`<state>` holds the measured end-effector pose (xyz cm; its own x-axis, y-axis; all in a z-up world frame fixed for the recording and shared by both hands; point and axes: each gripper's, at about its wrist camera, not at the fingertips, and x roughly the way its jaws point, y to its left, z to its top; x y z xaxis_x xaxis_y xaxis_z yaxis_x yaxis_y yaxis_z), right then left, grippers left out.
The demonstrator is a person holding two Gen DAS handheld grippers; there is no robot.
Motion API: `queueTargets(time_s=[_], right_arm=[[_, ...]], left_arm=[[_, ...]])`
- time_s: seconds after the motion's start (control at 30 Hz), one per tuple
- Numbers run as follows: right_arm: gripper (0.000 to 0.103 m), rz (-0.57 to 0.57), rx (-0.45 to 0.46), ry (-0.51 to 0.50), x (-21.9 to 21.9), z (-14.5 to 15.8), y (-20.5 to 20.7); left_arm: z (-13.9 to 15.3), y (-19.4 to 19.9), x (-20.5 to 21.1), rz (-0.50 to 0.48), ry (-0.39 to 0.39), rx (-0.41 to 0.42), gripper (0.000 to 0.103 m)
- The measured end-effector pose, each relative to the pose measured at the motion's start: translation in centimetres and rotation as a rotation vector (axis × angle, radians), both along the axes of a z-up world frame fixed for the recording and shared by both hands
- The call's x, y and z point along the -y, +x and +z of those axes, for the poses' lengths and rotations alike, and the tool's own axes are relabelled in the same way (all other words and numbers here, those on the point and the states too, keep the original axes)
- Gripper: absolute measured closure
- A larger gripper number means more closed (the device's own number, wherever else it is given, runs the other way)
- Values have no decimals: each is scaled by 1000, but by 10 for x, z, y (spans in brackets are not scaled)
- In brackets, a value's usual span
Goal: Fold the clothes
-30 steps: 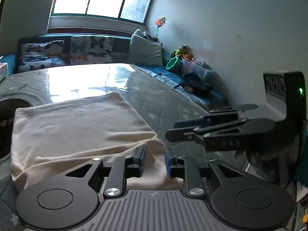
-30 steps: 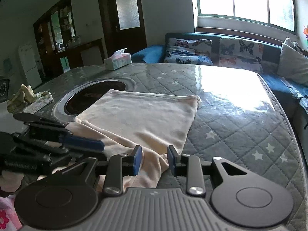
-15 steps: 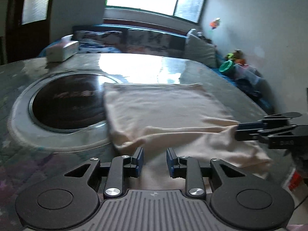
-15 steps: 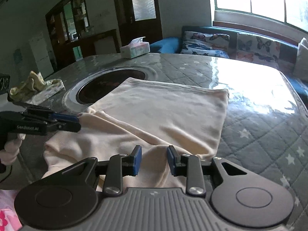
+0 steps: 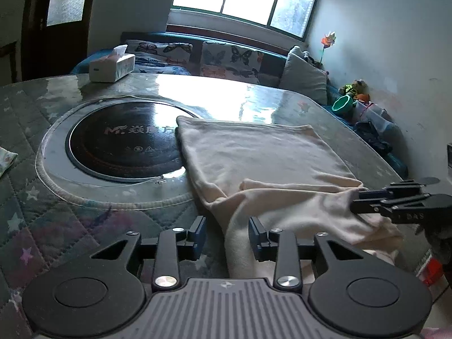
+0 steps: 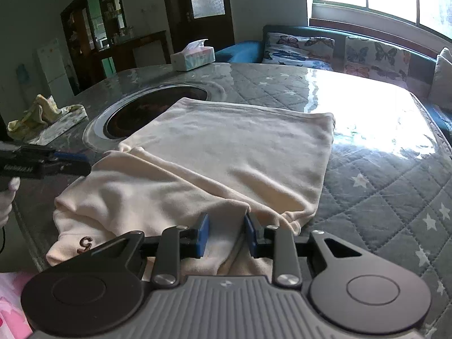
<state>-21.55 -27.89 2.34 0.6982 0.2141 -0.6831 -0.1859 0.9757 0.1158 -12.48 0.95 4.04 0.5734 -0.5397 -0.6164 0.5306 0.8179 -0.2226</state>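
Your left tongs point(image 5: 227, 233) have swung left and are opening, letting the cream shirt point(image 5: 262, 155) go. Your right tongs point(image 6: 226, 233) stay clamped on its near edge, so this fold on the counter point(image 6: 381, 186) looks laid.

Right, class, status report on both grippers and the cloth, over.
Left gripper opening, garment edge between its fingers. Right gripper pinching cream cotton garment, part-folded on the quilted table. Nothing obstructing.

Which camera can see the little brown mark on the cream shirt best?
The right wrist view. The brown mark sits on the near left corner of the cream shirt, in plain sight. In the left wrist view the shirt shows, but no mark.
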Motion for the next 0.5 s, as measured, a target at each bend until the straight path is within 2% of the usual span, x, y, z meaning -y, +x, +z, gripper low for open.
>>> queueTargets(time_s=[0.07, 0.1, 0.13, 0.23, 0.43, 0.5], right_arm=[[77, -4, 0, -4, 0, 0, 1], [81, -6, 0, -2, 0, 1, 1], [89, -8, 3, -7, -1, 1, 1], [99, -4, 27, -40, -6, 6, -2], [99, 14, 169, -124, -17, 55, -22], [99, 15, 191, -143, -18, 66, -25]], left_arm=[[2, -4, -1, 2, -4, 8, 62], [3, -6, -2, 3, -3, 15, 62], [3, -8, -2, 3, 0, 20, 59], [3, -12, -3, -4, 9, 23, 59], [4, -18, -4, -31, 27, 35, 58], [4, -18, -3, -41, 27, 34, 58]])
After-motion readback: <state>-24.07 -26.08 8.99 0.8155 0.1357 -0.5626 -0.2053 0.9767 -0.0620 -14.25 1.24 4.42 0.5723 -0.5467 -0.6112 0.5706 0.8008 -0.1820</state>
